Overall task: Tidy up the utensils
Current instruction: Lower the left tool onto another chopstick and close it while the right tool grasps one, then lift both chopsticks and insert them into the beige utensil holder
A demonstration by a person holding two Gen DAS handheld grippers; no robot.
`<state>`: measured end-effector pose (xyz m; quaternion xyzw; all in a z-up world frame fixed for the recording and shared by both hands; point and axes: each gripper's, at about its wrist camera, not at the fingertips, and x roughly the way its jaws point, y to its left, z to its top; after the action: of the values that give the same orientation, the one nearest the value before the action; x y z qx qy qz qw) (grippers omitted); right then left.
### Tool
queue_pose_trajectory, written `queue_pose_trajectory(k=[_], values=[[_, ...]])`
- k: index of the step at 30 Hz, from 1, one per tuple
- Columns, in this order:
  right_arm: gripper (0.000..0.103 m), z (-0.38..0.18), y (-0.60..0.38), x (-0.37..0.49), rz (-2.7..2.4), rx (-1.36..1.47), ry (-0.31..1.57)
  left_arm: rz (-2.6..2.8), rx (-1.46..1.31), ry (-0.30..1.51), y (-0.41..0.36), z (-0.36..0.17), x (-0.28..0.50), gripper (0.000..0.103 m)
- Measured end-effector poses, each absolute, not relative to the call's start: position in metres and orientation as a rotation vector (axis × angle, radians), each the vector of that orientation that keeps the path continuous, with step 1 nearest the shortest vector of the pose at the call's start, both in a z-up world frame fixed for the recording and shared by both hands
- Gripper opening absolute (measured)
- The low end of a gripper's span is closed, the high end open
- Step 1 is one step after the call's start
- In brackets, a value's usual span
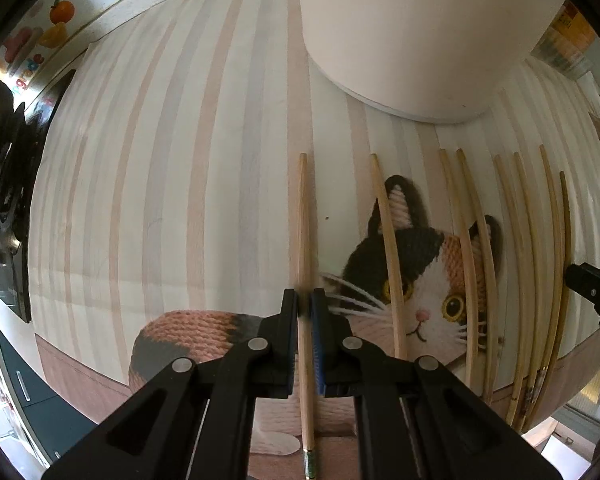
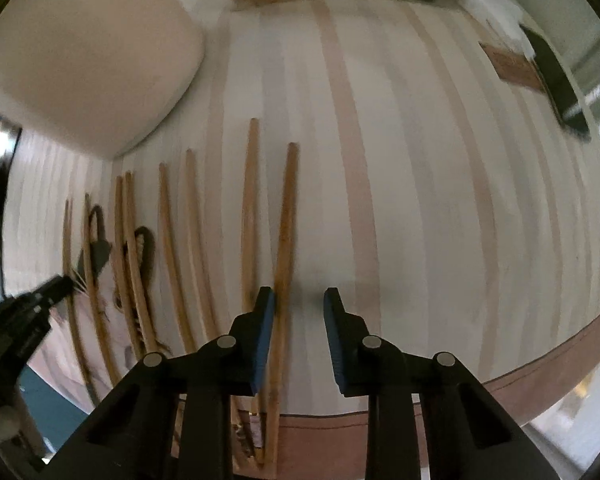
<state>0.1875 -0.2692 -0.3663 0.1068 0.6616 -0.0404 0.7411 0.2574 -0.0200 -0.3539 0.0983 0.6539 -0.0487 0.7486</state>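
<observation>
From the left wrist camera, the left gripper (image 1: 305,304) is pointing down at a striped cloth (image 1: 160,160) printed with a knitted cat (image 1: 420,280). Its jaws are pressed together on a pale chopstick (image 1: 303,220), which is lying on the cloth just left of the cat's head. More chopsticks (image 1: 516,260) are lying side by side across the cat and to its right, one (image 1: 388,248) crossing the cat's ear. A white container (image 1: 412,32) is standing on the cloth beyond the cat. The tip of the right gripper (image 1: 592,288) is showing at the right edge, beside the outermost chopsticks.

From the right wrist camera, the right gripper (image 2: 300,308) is also pointing down at the cloth (image 2: 440,180), well right of the cat print (image 2: 100,256). Its jaws are standing apart, and a darker chopstick (image 2: 286,240) is lying between them, right against the left pad; the right pad is clear of it. Another chopstick (image 2: 250,216) is lying just left of that one, and further chopsticks (image 2: 168,248) are lying toward the cat. The left gripper (image 2: 56,286) is showing over the cat print.
</observation>
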Motion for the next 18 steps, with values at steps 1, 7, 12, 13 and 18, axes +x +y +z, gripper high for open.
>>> queue_pose_trajectory(k=[1, 7, 12, 13, 18], values=[[0.018, -0.366, -0.267, 0.187, -0.086, 0.224, 1.452, -0.106, 0.216, 1.430, -0.021, -0.354, 0.257, 0.005], [0.008, -0.368, -0.261, 0.175, -0.106, 0.185, 1.482, -0.104, 0.213, 1.427, -0.028, -0.357, 0.243, 0.005], [0.008, -0.370, -0.266, 0.164, -0.109, 0.189, 1.503, -0.105, 0.206, 1.424, -0.030, -0.354, 0.240, 0.005], [0.008, -0.369, -0.268, 0.165, -0.112, 0.195, 1.507, -0.104, 0.205, 1.424, -0.029, -0.354, 0.240, 0.005], [0.008, -0.368, -0.267, 0.174, -0.139, 0.191, 1.518, -0.099, 0.190, 1.430, -0.027, -0.353, 0.242, 0.005]])
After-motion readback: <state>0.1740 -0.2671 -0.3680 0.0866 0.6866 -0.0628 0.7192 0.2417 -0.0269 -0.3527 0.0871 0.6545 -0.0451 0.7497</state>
